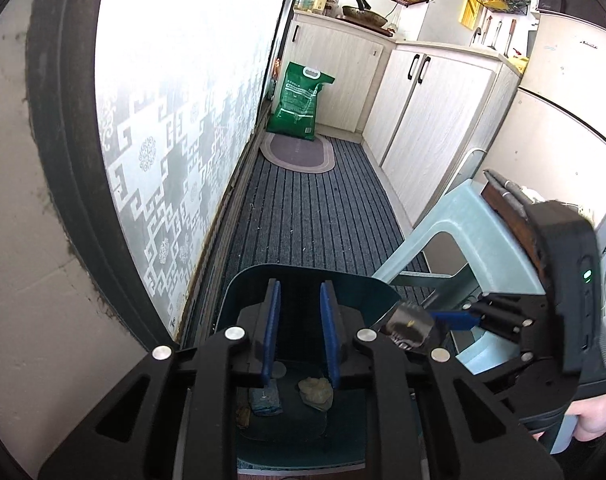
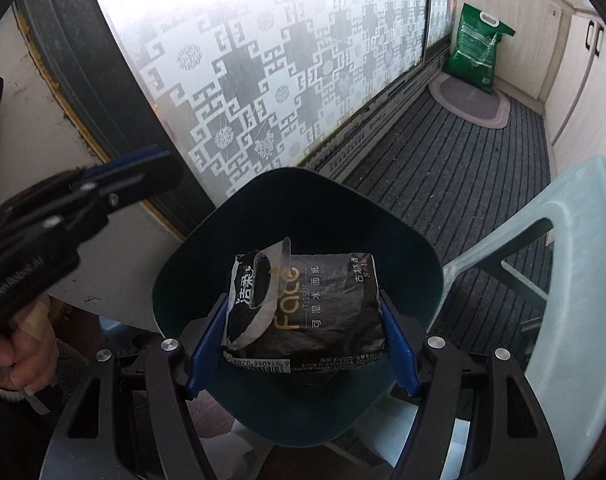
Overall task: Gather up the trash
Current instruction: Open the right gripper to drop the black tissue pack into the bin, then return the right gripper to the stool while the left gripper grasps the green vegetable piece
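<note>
A dark teal trash bin [image 1: 303, 276] stands on the floor below both grippers; it also shows in the right wrist view [image 2: 183, 272]. My right gripper [image 2: 303, 340] is shut on a black tissue pack [image 2: 315, 312] and holds it over the bin's mouth. In the left wrist view the pack [image 1: 407, 326] hangs at the bin's right rim. My left gripper [image 1: 301, 332] is open and empty above the bin. At the bin's bottom lie a yellowish crumpled wad [image 1: 315, 392] and a blue scrap [image 1: 265, 400].
A pale green plastic stool [image 1: 459, 232] stands right of the bin. A patterned frosted glass door [image 1: 175, 120] runs along the left. A striped grey mat [image 1: 311, 208] covers the floor. A green sack [image 1: 299, 102] and an oval rug [image 1: 299, 152] lie at the far end by cabinets [image 1: 427, 108].
</note>
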Tool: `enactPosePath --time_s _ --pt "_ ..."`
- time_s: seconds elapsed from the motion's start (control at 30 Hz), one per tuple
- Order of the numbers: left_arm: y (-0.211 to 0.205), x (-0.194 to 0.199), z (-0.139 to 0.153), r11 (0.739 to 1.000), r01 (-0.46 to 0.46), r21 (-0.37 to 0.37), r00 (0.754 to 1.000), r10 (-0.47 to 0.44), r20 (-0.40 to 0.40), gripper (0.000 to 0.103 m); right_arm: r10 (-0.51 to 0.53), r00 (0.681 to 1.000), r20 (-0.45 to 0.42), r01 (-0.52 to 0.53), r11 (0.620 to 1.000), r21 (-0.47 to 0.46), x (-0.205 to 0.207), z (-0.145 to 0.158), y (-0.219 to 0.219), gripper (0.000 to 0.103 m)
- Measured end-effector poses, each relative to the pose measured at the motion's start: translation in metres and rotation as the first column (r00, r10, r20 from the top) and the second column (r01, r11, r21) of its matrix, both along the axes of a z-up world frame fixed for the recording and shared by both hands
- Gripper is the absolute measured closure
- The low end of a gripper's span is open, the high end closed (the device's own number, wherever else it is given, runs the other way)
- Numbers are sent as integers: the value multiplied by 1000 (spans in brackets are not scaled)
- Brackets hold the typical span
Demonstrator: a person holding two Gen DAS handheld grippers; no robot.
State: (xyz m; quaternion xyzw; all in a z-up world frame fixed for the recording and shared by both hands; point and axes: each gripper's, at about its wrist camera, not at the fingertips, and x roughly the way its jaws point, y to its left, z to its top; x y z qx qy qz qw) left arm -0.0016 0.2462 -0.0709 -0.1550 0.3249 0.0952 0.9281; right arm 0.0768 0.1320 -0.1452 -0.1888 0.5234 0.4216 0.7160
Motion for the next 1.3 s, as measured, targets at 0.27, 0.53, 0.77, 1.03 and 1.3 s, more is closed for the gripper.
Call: enactPosePath --time_s 0.27,0.53,0.77,1.03,1.3 --pt "-3 -11 27 1000 5 -6 993 -5 120 82 4 997 -71 -8 999 -52 0 -27 -1 31" --pt "-9 -17 48 1000 9 -16 979 -5 204 82 45 992 -118 -57 993 -100 -9 -44 -1 22" --pt "-19 -15 54 999 32 -30 972 -24 232 82 59 989 -135 -72 993 -95 -13 -46 -4 22" --pt "-21 -33 79 995 50 -84 919 -13 394 62 80 991 -111 -84 996 -31 -18 -24 -11 22" --pt "-24 -40 98 984 83 -160 861 10 509 55 93 995 26 -96 984 153 -13 56 -32 34"
